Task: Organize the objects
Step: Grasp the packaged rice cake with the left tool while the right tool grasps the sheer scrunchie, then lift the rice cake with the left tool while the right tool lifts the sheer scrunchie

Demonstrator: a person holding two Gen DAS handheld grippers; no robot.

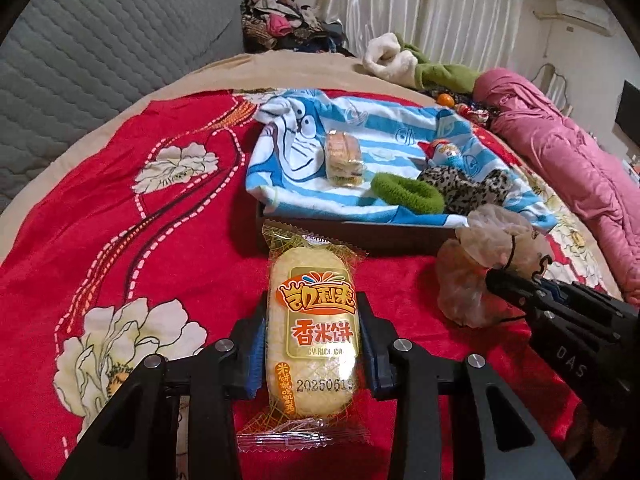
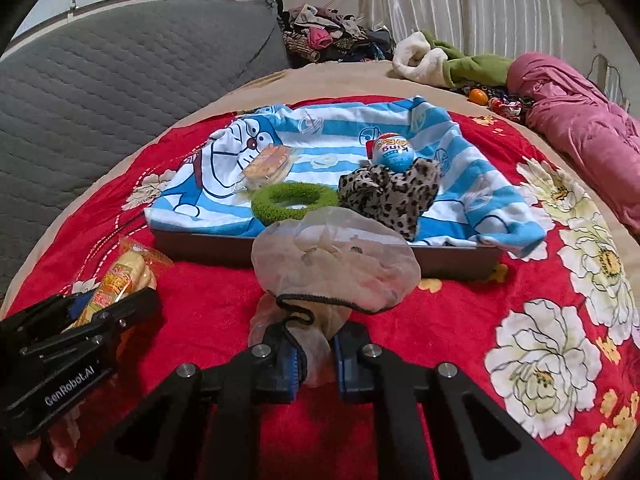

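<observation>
Red bedding with big white peonies [image 2: 544,356] covers the bed, with a grey quilted headboard [image 1: 100,40] behind, pale curtains at the far wall, and a rumpled pink quilt [image 2: 580,128] along the right side.

On the blanket sits a shallow dark tray [image 2: 448,260], lined with a blue-and-white striped cartoon towel [image 2: 352,120]. Lying on the towel are a small clear-wrapped sandwich biscuit [image 1: 343,158], a fuzzy green hair ring [image 2: 294,202], a leopard-print scrunchie [image 2: 394,194], and a blue egg-shaped sweet with a red top [image 2: 391,151] resting against the scrunchie.

The left gripper [image 1: 313,344] has its fingers [image 1: 250,354] clamped on a rice cracker packet [image 1: 312,320], pressing it from both long sides. The packet is a clear wrapper with a yellow net pattern and crimped ends; inside is a pale oval cracker, and the gold and orange label carries Chinese characters and a printed date. It is held just short of the tray's near wall, above the red blanket.

The right gripper [image 2: 315,360] has its fingers [image 2: 287,364] closed on the gathered neck of a translucent plastic bag [image 2: 336,264], tied off with a thin black elastic band [image 2: 304,308]. The bag is crinkled and cloudy, with pale contents I cannot make out. It hangs near the tray's front wall, to the right of the cracker packet and apart from it.
</observation>
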